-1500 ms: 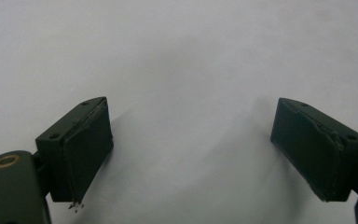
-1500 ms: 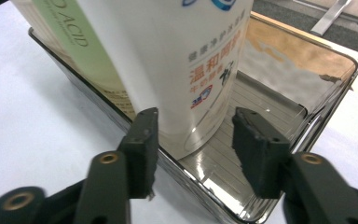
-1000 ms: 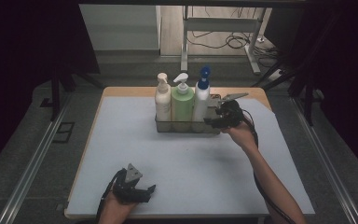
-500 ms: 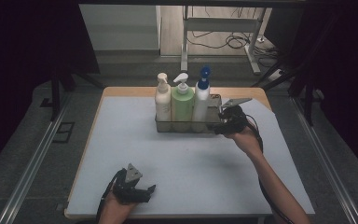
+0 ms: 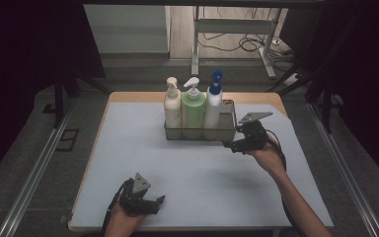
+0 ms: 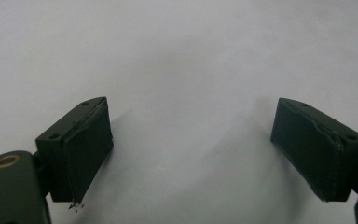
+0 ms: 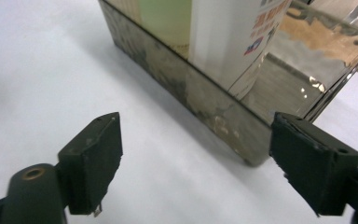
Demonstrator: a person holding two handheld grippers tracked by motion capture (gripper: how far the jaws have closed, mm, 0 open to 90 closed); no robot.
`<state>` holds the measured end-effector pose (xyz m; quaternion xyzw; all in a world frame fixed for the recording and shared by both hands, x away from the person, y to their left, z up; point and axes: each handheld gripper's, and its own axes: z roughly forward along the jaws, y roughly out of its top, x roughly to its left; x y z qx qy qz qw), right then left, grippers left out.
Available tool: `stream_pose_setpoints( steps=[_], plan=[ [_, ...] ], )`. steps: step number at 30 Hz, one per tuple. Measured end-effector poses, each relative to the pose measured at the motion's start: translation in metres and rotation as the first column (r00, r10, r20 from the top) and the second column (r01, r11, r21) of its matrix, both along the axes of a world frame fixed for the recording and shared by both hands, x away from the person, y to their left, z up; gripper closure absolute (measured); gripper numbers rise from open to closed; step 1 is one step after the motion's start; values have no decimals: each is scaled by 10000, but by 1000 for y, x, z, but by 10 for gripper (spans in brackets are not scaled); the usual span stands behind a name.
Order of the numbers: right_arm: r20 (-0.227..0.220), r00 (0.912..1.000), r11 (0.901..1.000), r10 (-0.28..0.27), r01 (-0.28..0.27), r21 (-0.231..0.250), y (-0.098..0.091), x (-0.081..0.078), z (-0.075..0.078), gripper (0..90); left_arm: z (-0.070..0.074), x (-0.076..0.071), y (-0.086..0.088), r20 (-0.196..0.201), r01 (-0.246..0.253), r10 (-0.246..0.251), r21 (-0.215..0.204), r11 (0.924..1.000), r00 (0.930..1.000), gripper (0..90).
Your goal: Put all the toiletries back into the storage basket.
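Note:
A wire basket [image 5: 200,134] stands at the back middle of the white mat. It holds a cream pump bottle [image 5: 172,109], a green pump bottle [image 5: 193,111] and a white bottle with a blue spray top [image 5: 213,106]. My right gripper [image 5: 233,146] hovers just off the basket's near right corner. Its jaws have just been opening and nothing lies between them. In the right gripper view the basket wall [image 7: 205,100] and white bottle [image 7: 228,42] sit just beyond my right gripper [image 7: 196,163]. My left gripper [image 5: 155,203] rests open near the front edge, over bare mat in the left gripper view [image 6: 193,154].
The white mat [image 5: 197,173] covers most of a wooden table [image 5: 271,97]. Metal rails [image 5: 34,168] run along both sides of the table. Beyond the far edge stand a frame's legs and loose cables [image 5: 242,44] on the floor.
My right gripper has drawn back from the basket's right end toward the near side and slightly right. The left gripper has stayed where it was.

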<state>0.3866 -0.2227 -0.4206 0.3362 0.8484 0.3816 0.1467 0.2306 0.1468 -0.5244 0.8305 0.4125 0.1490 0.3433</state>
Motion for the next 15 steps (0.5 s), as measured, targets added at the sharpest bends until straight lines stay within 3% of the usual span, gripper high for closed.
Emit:
stream_pose_setpoints(
  steps=[15],
  plan=[
    [-58,9988,9972,486,-488,-561,-14,-33,0,42,1,0,0,14,25,-26,91,10000,10000,127]
  ],
)
